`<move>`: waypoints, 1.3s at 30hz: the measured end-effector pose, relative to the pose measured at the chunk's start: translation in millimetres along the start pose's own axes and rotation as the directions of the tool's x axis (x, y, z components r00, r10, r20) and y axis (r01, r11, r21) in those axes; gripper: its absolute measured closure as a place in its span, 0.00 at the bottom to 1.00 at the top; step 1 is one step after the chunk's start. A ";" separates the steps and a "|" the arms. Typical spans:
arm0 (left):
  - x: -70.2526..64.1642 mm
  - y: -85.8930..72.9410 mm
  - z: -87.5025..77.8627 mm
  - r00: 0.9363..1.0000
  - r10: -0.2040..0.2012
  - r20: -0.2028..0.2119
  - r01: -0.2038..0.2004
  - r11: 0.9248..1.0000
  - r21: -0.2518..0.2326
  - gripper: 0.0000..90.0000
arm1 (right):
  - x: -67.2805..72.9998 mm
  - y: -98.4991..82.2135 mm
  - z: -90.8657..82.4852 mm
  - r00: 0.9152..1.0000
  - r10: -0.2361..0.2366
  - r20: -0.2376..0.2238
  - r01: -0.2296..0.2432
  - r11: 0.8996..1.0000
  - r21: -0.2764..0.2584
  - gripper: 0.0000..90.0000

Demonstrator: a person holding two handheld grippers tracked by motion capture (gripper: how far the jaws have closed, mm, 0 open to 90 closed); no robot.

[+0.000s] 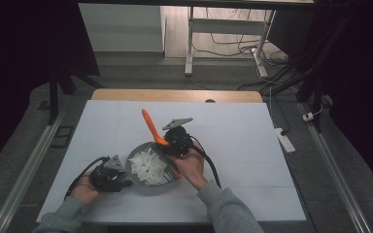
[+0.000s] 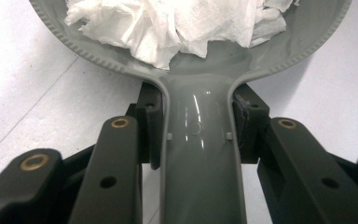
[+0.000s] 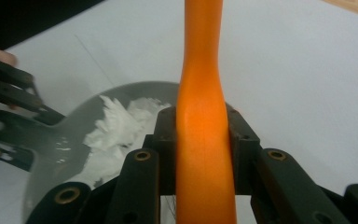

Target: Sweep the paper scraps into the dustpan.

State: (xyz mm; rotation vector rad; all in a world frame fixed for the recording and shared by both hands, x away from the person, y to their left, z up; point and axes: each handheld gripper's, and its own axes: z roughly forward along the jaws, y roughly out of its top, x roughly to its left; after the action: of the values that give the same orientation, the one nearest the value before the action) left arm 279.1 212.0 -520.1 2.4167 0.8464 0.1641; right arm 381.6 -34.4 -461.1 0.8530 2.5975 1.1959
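- Left gripper (image 1: 119,178) is clamped on the grey dustpan (image 1: 143,180) handle (stiff, glossy plastic, likely slippery), resting on the bench (image 1: 252,145).
- Paper scraps (image 1: 149,166) inside are light and soft.
- Right gripper (image 1: 171,144) grips the orange brush handle (image 1: 151,127), rigid, best held mid-handle.

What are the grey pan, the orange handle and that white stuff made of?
The pan looks like glossy moulded plastic: light glints on its handle and the rim is finely ridged. The orange handle seems to be smooth plastic with a soft sheen. The white stuff looks like crumpled, torn tissue paper, matte and creased.
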 end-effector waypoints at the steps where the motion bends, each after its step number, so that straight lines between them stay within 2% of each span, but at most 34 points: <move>1: -0.1 0.1 0.3 1.000 0.002 0.000 -0.002 1.000 0.003 0.69 | -6.4 -1.6 1.4 0.999 0.005 0.036 -0.005 1.000 0.004 0.78; 2: -0.4 0.2 0.6 1.000 0.002 0.001 -0.002 1.000 0.001 0.69 | -6.4 -1.6 1.4 0.999 0.005 0.036 -0.005 1.000 0.004 0.78; 3: -0.5 0.4 0.6 1.000 0.005 0.005 -0.005 1.000 0.001 0.69 | -15.8 -3.2 1.6 0.997 0.013 0.079 -0.014 1.000 0.006 0.78; 4: -0.6 0.6 0.9 1.000 0.006 0.007 -0.006 1.000 0.004 0.69 | -15.8 -3.2 1.6 0.997 0.013 0.079 -0.014 1.000 0.006 0.78; 5: -0.8 0.7 1.1 1.000 0.008 0.006 -0.008 1.000 0.007 0.69 | -25.8 -4.8 2.9 0.994 0.032 0.105 -0.032 0.999 -0.003 0.78; 6: -0.9 0.8 1.5 1.000 0.009 0.004 -0.009 1.000 0.009 0.69 | -30.2 -5.4 3.8 0.992 0.043 0.116 -0.043 0.999 -0.006 0.78; 7: -0.9 0.8 1.6 1.000 0.009 0.004 -0.009 1.000 0.011 0.69 | -30.2 -5.4 3.8 0.992 0.043 0.116 -0.043 0.999 -0.006 0.78; 10: -1.0 1.0 1.6 1.000 0.008 0.004 -0.008 1.000 0.009 0.69 | -41.5 -7.0 9.3 0.988 0.065 0.140 -0.065 0.998 -0.008 0.78; 13: -1.0 1.0 2.0 1.000 0.006 0.004 -0.006 1.000 0.009 0.69 | -46.6 -7.2 19.3 0.987 0.080 0.140 -0.083 0.996 0.015 0.78; 16: -0.6 1.6 2.2 1.000 0.009 0.007 -0.009 1.000 0.010 0.69 | -43.9 -3.0 27.5 0.990 0.072 0.119 -0.076 0.997 0.031 0.78; 21: -1.2 2.0 2.9 1.000 0.011 0.006 -0.011 1.000 0.011 0.69 | -25.5 2.5 38.3 0.996 0.023 0.084 -0.028 0.998 0.062 0.78; 22: -1.2 2.0 3.0 1.000 0.013 0.005 -0.013 1.000 0.013 0.69 | -19.0 2.7 38.7 0.998 0.017 0.060 -0.020 0.998 0.059 0.78; 25: -1.2 2.0 3.1 1.000 0.013 0.005 -0.013 1.000 0.013 0.69 | -12.0 4.3 35.2 0.999 0.037 -0.012 -0.036 0.999 0.039 0.78; 26: -1.1 2.0 3.0 1.000 0.012 0.007 -0.012 1.000 0.012 0.69 | -12.0 4.3 35.2 0.999 0.037 -0.012 -0.036 0.999 0.039 0.78; 28: -1.2 2.1 2.7 1.000 0.008 0.006 -0.008 1.000 0.009 0.69 | -7.7 6.8 30.5 0.998 0.040 -0.044 -0.039 0.999 0.021 0.78; 31: -1.0 1.7 2.1 1.000 0.009 0.001 -0.009 1.000 0.010 0.69 | -6.5 10.8 19.0 0.999 0.029 -0.045 -0.030 0.999 -0.019 0.78; 33: -0.6 1.5 1.9 1.000 0.007 -0.002 -0.007 1.000 0.006 0.69 | -8.4 12.1 10.2 0.999 0.037 -0.038 -0.039 0.998 -0.043 0.78; 39: -0.8 1.4 1.0 1.000 0.006 -0.009 -0.006 1.000 -0.004 0.69 | -14.9 13.6 -9.8 0.999 0.035 -0.009 -0.036 0.996 -0.077 0.78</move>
State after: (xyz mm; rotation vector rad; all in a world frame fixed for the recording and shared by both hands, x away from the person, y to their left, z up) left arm 279.6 210.1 -520.1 2.4166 0.8419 0.1794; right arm 396.1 -42.0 -445.9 0.8845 2.5339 1.3031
